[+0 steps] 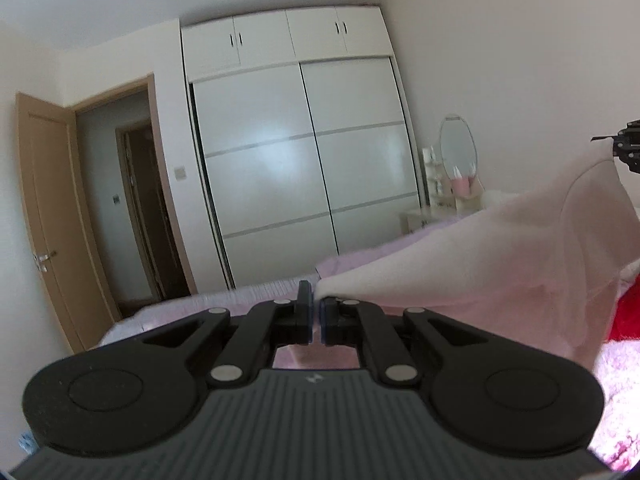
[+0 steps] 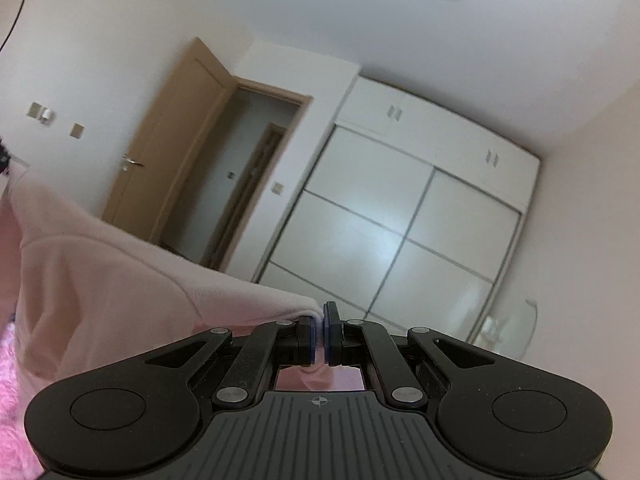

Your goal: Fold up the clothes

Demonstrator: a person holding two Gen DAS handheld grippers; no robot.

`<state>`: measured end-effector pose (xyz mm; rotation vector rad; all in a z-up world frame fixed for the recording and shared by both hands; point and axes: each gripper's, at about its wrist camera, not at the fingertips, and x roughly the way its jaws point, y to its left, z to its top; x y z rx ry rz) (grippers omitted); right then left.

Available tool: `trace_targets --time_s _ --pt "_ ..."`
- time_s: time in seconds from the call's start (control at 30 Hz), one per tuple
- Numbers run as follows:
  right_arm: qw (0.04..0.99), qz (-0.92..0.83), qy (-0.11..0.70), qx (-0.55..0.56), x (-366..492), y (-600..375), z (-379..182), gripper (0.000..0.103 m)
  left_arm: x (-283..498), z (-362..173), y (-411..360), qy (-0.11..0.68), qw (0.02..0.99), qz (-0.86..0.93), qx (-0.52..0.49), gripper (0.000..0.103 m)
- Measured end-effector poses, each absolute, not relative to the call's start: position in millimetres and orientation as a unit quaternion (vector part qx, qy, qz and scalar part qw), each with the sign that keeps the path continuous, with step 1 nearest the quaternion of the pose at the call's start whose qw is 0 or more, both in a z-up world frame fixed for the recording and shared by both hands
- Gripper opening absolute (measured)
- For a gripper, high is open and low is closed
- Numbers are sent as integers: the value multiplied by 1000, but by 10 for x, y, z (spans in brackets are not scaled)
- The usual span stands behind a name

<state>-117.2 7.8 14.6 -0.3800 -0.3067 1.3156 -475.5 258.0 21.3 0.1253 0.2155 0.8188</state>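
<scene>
A pale pink garment point(image 1: 480, 264) hangs stretched in the air between my two grippers. My left gripper point(image 1: 318, 312) is shut on one corner of it, the cloth running up and to the right. The right gripper shows at the far right edge of the left wrist view point(image 1: 626, 148), holding the other end. In the right wrist view my right gripper point(image 2: 319, 332) is shut on a corner of the pink garment point(image 2: 100, 264), which spreads down and left. The lower part of the garment is hidden.
A bed with a lilac sheet point(image 1: 248, 296) lies below. A red item point(image 1: 628, 308) and fluffy pink fabric point(image 1: 616, 392) lie at the right. A white wardrobe point(image 1: 304, 160), open wooden door point(image 1: 44, 216) and dressing table with mirror point(image 1: 458, 152) stand behind.
</scene>
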Motion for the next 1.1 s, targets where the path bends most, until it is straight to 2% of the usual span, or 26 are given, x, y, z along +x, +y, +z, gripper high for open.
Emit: trace_targets --time_s 0.07,0.17,0.33,0.37,0.4,0.43,0.47,0.5,0.53,0.6,0.8,0.93,1.1 --pt "760 609 -151 -169 -1204 159 243 1 -4782 322 2712 91 912 396 54 4" --pt "755 616 -151 -162 -1207 430 295 1 -4627 207 3113 105 912 395 33 4" --pt "745 626 -73 -217 -901 1513 -262 1 -4065 -639 4247 194 899 387 -66 6" --pt "744 626 -51 -229 -815 1774 -438 2 -3911 -905 4524 220 888 394 -86 12" --pt "741 627 -18 -241 -697 2086 -646 2 -3743 -1182 4811 248 874 404 -105 24" --pt "739 624 29 -253 -561 2422 -916 4 -3615 -1468 5022 276 859 415 -116 29" --pt "736 618 79 -265 -425 2756 -1211 29 -3499 -1758 5208 304 844 425 -125 32" --pt "737 606 125 -274 -303 3040 -1489 42 -3393 -2080 5360 338 823 437 -131 31" --pt "743 588 159 -279 -219 3240 -1796 51 -3356 -2339 5413 362 808 446 -133 30" --pt "749 561 219 -276 -121 3353 -2348 52 -3389 -2791 5397 397 785 453 -141 29" --pt "732 513 373 -248 -140 2381 -3338 52 -4075 -3492 4796 425 757 431 -247 29" --pt "732 443 457 -245 -102 1228 -3465 52 -4592 -3677 4188 435 721 434 -319 29" --pt "726 348 585 -98 -74 96 -3485 52 -5109 -3686 3578 413 674 444 -422 32"
